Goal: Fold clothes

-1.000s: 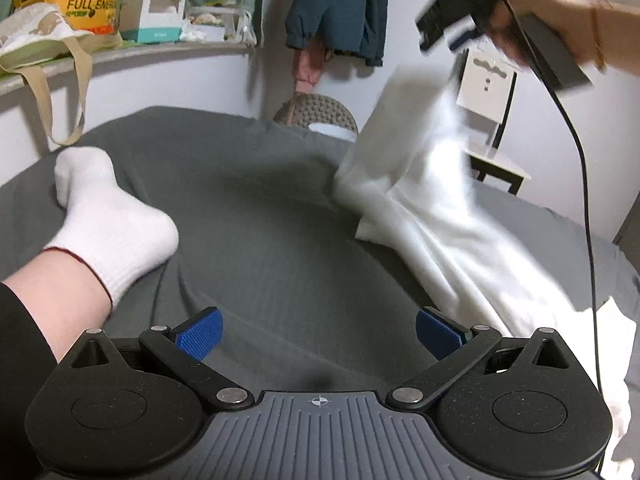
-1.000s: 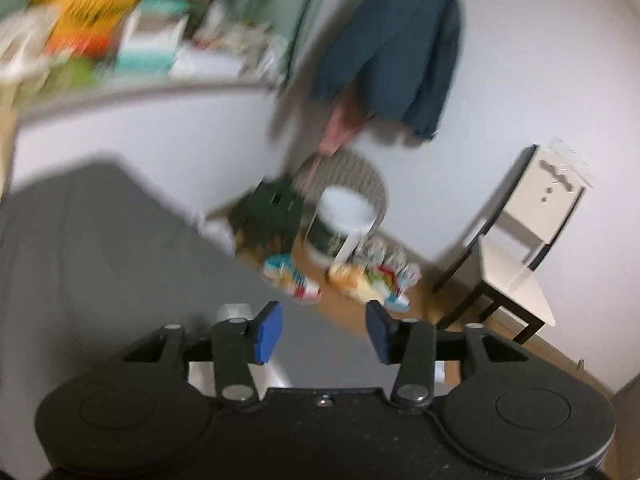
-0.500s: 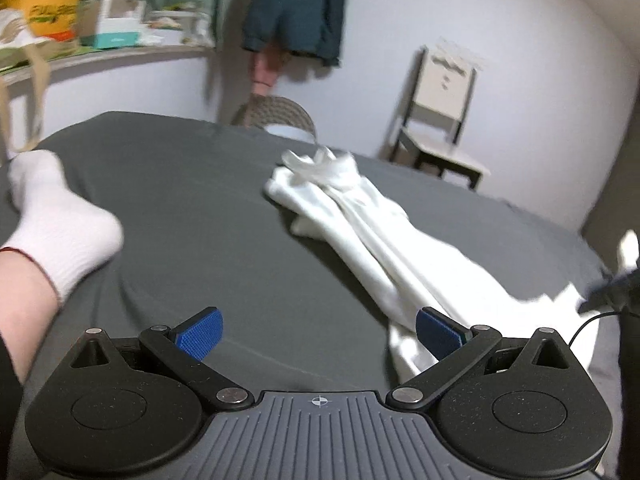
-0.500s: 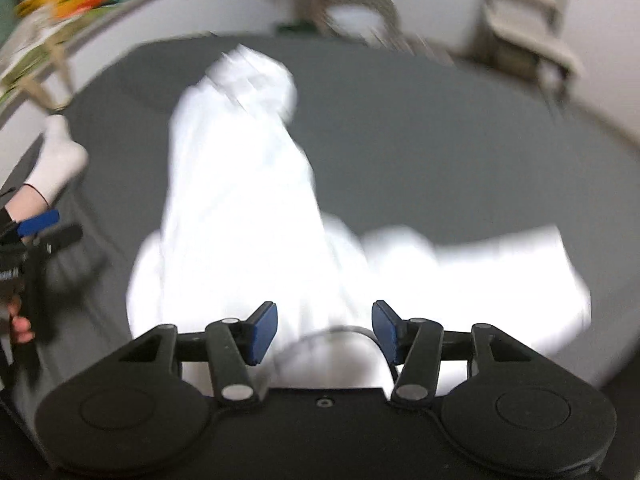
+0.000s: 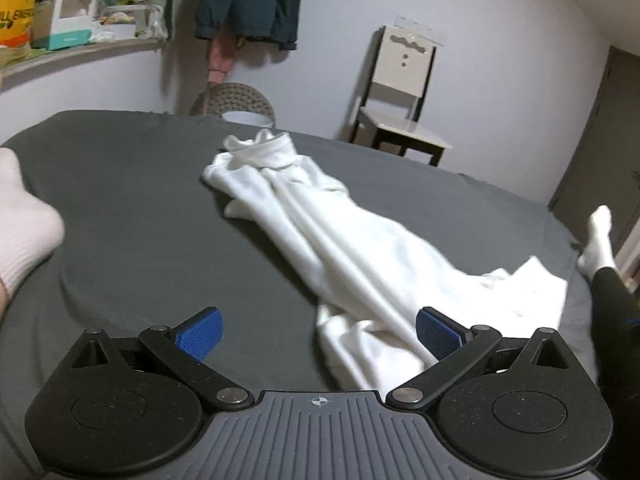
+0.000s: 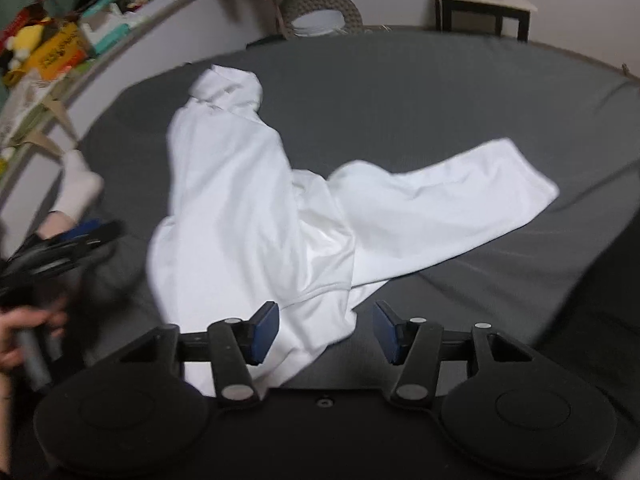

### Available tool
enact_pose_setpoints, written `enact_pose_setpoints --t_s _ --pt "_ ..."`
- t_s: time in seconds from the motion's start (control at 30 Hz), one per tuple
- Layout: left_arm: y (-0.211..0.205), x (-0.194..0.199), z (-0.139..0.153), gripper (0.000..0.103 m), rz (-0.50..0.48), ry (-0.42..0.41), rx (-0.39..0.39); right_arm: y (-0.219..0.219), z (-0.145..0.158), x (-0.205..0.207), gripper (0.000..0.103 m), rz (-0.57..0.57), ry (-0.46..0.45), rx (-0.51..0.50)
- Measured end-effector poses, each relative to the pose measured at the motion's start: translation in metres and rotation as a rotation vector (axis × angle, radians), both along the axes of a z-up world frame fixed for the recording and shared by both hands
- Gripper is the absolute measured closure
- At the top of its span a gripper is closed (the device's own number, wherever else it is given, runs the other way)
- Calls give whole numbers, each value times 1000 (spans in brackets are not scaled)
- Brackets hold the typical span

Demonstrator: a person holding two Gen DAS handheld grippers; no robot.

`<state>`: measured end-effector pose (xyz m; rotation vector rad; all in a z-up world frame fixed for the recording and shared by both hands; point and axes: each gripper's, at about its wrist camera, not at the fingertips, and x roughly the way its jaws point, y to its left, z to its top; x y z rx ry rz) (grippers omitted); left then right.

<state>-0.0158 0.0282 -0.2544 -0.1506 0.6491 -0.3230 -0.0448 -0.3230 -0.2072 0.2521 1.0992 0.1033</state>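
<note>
Hovering low over the bed, your left gripper has its fingers spread wide with nothing between them; your right gripper is likewise parted and empty, its pads just above the near hem. Between them lies the white garment, bunched lengthwise from 6 o'clock toward its neck at 11, one part splayed toward 2 o'clock. It isn't squared, so I judge you're at the spreading or first-crease stage: pinch an edge layer only. Whether it's a sleeve or a leg, blur hides. Beyond, a chair stands at 1 o'clock.
</note>
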Motion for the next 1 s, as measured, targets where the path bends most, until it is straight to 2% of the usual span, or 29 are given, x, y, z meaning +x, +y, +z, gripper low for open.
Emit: enact_pose_setpoints --t_s 0.03,0.1,0.2,0.23,0.33,0.43,0.5,0.6,0.73,0.83,0.9,0.97,1.0 --pt "-2 -2 0 0 -14 -5 3 0 -9 5 64 -8 3 -2" --pt "-6 -7 1 0 -34 -17 29 2 -29 12 66 -34 29 7" --pt "-9 -11 0 0 -50 -26 67 7 -42 12 97 -65 27 17" --pt "-9 -11 1 0 -49 -25 75 9 -42 11 98 -80 16 20" --pt "-5 -7 1 0 -18 -14 52 32 -22 -4 99 -78 -119 39" --pt "3 -2 0 0 22 -9 7 78 -4 -22 99 52 -239 78" --pt "9 -2 3 0 43 -20 -5 122 -1 -33 99 211 -286 100" --pt "17 -3 5 0 64 -30 -9 170 -16 -39 99 347 -254 130" --pt "26 0 3 0 77 -2 -36 202 -39 -42 102 410 -219 74" --pt "23 3 -4 0 -11 62 -86 203 -38 -50 102 409 -246 19" --pt "18 3 -8 0 -66 79 -110 199 -32 -58 97 408 -280 -30" --pt "10 2 -8 0 -91 72 -99 196 -27 -65 83 407 -313 -80" --pt "6 2 -9 0 -103 69 -92 194 -24 -68 71 406 -330 -105"
